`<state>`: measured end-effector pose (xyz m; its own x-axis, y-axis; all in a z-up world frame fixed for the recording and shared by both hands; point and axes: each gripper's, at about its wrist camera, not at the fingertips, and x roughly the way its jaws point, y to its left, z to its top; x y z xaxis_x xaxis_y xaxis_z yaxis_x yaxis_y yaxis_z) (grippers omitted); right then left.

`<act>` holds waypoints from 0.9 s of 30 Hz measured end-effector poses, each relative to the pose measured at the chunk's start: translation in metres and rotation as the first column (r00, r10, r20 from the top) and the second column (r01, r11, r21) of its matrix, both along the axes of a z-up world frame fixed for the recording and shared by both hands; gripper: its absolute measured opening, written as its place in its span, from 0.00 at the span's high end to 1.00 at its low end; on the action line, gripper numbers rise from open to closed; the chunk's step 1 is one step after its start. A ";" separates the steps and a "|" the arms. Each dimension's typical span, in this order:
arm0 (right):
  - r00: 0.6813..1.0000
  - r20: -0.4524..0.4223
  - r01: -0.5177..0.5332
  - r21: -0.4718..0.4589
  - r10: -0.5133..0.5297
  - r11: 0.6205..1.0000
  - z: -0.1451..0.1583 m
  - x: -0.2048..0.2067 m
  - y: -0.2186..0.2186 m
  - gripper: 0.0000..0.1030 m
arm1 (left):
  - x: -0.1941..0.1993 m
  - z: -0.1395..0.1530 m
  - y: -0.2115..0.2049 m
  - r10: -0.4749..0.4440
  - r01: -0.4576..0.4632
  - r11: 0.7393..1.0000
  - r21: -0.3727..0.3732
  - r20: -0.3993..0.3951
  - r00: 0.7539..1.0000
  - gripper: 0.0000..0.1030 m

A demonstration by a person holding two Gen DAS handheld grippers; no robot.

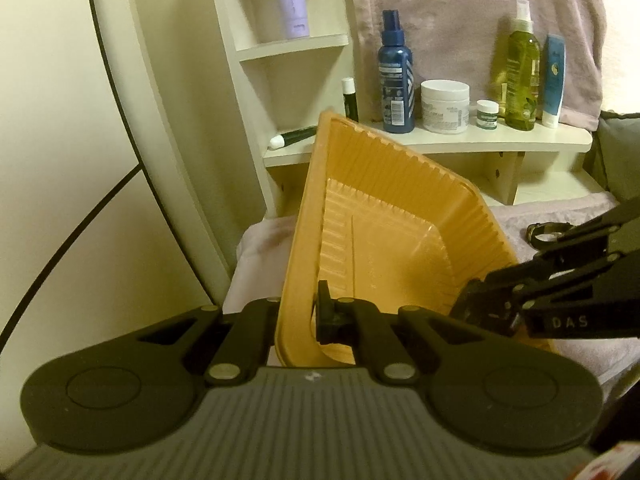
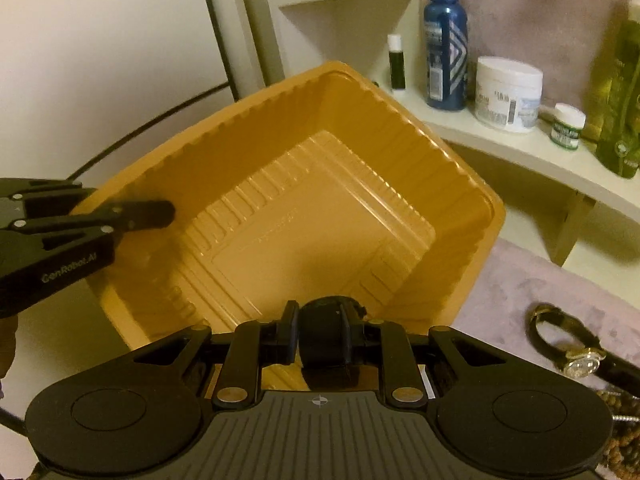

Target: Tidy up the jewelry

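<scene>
The left gripper (image 1: 298,320) is pinching the rim of the orange tray (image 1: 384,224) with its jaws squeezed tight, and the tray is tilting up off the pink cloth (image 2: 540,280). The tray is showing nothing inside.

The right gripper (image 2: 320,336) is holding a dark thing (image 2: 324,340) between its jaws, which are only a little apart — I cannot tell what the thing is. It is hanging over the near edge of the tray.

A black watch (image 2: 576,354) with a gold face is lying on the cloth, just beside the tray's right corner. Some brown beads (image 2: 618,440) are sitting near the watch, at the cloth's near edge.

Behind the tray, a white shelf (image 1: 480,138) is carrying a blue bottle (image 1: 396,76), a white jar (image 1: 445,106) and a green bottle (image 1: 520,76).
</scene>
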<state>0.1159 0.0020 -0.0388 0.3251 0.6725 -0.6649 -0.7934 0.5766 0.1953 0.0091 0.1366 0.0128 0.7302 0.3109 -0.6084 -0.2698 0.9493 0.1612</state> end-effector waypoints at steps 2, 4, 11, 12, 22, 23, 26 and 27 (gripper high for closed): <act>1.000 0.017 0.010 -0.007 -0.010 1.000 0.002 -0.001 0.000 0.72 | 0.000 0.000 0.000 0.002 -0.002 1.000 -0.002 0.000 1.000 0.97; 1.000 0.021 0.022 0.006 -0.022 1.000 0.004 -0.001 -0.003 0.68 | 0.001 0.000 0.000 0.003 -0.003 1.000 -0.003 0.000 1.000 0.97; 0.998 0.000 0.068 0.027 -0.068 0.997 0.006 0.003 -0.021 0.64 | 0.002 -0.001 0.001 0.007 -0.007 1.000 -0.007 -0.002 1.000 0.96; 0.997 0.001 0.077 0.031 -0.077 0.997 0.007 0.002 -0.025 0.64 | 0.002 -0.001 0.002 0.007 -0.007 1.000 -0.008 -0.003 1.000 0.96; 0.950 0.108 0.296 -0.020 -0.292 0.955 -0.004 0.011 -0.091 0.62 | 0.001 -0.001 0.001 0.009 -0.009 1.000 -0.009 -0.003 1.000 0.96; 0.938 0.117 0.331 -0.033 -0.325 0.943 -0.006 0.016 -0.098 0.62 | 0.001 -0.001 0.001 0.009 -0.009 1.000 -0.009 -0.003 1.000 0.96; 0.906 0.097 0.417 -0.041 -0.412 0.908 -0.012 0.032 -0.121 0.61 | 0.001 -0.002 0.002 0.009 -0.009 1.000 -0.009 -0.005 1.000 0.96; 0.898 0.093 0.435 -0.044 -0.430 0.899 -0.014 0.037 -0.126 0.61 | 0.001 -0.002 0.002 0.009 -0.009 1.000 -0.009 -0.005 1.000 0.96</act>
